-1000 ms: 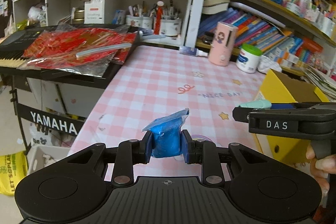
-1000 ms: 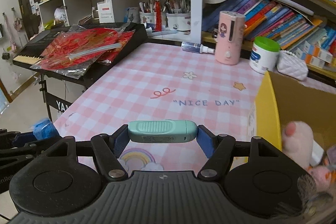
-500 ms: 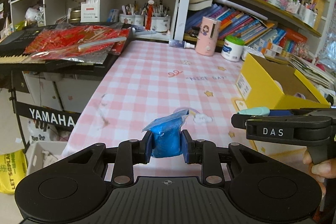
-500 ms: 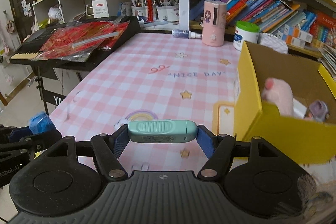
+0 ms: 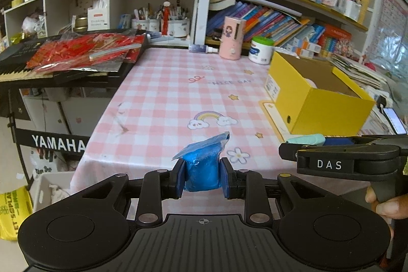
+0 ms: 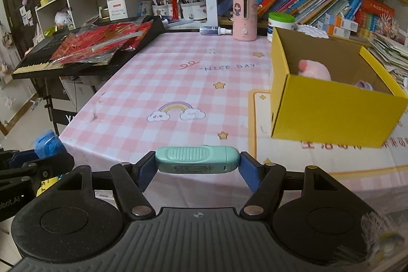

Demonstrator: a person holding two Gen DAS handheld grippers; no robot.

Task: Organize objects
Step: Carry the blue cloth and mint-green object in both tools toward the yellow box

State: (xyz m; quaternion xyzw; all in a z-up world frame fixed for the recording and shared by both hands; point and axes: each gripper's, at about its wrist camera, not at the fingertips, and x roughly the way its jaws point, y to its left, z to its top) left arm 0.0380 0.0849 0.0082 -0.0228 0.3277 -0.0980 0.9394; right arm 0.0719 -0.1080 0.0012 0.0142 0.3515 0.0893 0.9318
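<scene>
Left gripper clamps blue packet; right gripper clamps mint device. Yellow box at 2 o'clock holds pink plush; these 2 items not yet boxed.

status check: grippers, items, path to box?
Left gripper shut on blue packet. Right gripper shut on mint device. Yellow box open, nothing in the way.

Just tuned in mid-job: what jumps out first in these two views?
The left tongs pinch a crumpled blue plastic packet; the right tongs clamp a mint-green ribbed plastic device lengthwise. Beyond, an open yellow cardboard box sits to the right on the pink checked tablecloth, holding a pink plush toy.
</scene>
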